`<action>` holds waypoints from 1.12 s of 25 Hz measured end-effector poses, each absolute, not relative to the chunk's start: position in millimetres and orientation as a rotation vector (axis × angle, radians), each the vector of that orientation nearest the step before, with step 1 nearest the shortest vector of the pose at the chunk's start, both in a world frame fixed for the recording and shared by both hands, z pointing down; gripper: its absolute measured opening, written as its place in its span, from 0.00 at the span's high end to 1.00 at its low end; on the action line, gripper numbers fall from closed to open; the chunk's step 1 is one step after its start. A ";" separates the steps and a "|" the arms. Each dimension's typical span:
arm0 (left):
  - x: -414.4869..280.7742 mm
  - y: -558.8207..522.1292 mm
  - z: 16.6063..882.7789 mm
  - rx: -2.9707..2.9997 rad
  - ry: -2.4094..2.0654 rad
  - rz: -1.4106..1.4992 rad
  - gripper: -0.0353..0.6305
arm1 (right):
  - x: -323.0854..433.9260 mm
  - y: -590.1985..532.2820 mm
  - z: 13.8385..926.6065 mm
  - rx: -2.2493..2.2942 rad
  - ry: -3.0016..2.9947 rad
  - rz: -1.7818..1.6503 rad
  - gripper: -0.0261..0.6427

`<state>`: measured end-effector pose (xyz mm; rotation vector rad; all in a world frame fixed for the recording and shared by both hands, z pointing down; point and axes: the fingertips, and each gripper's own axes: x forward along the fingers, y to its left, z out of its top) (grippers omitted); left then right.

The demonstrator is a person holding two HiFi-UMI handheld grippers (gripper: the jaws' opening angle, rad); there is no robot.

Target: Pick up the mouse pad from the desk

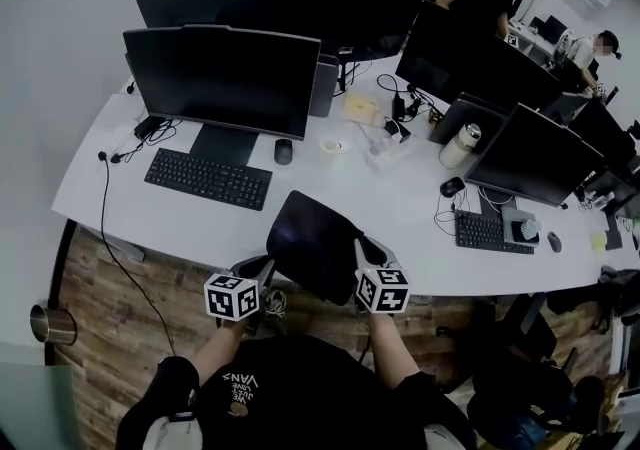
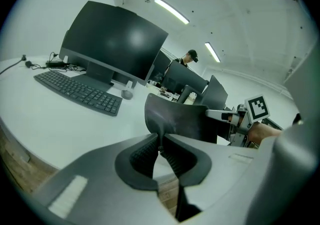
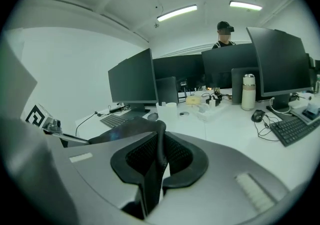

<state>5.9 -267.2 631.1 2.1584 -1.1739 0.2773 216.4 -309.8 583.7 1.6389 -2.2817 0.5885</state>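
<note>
A black mouse pad (image 1: pixel 312 243) hangs in the air above the front edge of the white desk (image 1: pixel 395 208), bent and tilted. My left gripper (image 1: pixel 264 273) is shut on its near left corner, and my right gripper (image 1: pixel 362 256) is shut on its near right edge. In the left gripper view the mouse pad (image 2: pixel 175 119) rises from between the pads, with the jaws (image 2: pixel 160 146) pinching its edge. The right gripper view shows the mouse pad (image 3: pixel 125 129) curling left, its edge pinched in my right gripper (image 3: pixel 160 154).
On the desk stand a monitor (image 1: pixel 225 78), a black keyboard (image 1: pixel 208 178), a mouse (image 1: pixel 284 150) and a tape roll (image 1: pixel 333 146). Further right are more monitors, a metal bottle (image 1: pixel 461 146), a second keyboard (image 1: pixel 485 233) and cables. Two people sit at the back right. A wooden floor lies below.
</note>
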 end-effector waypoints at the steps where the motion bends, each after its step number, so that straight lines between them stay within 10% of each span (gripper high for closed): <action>1: 6.1 -263.6 628.2 2.163 -1.175 0.270 0.89 | 217.1 -305.2 579.9 1.645 -2.290 0.589 0.89; 28: -1.9 -200.4 579.5 2.285 -1.189 0.200 0.89 | 217.1 -222.6 529.4 1.712 -2.453 0.598 0.89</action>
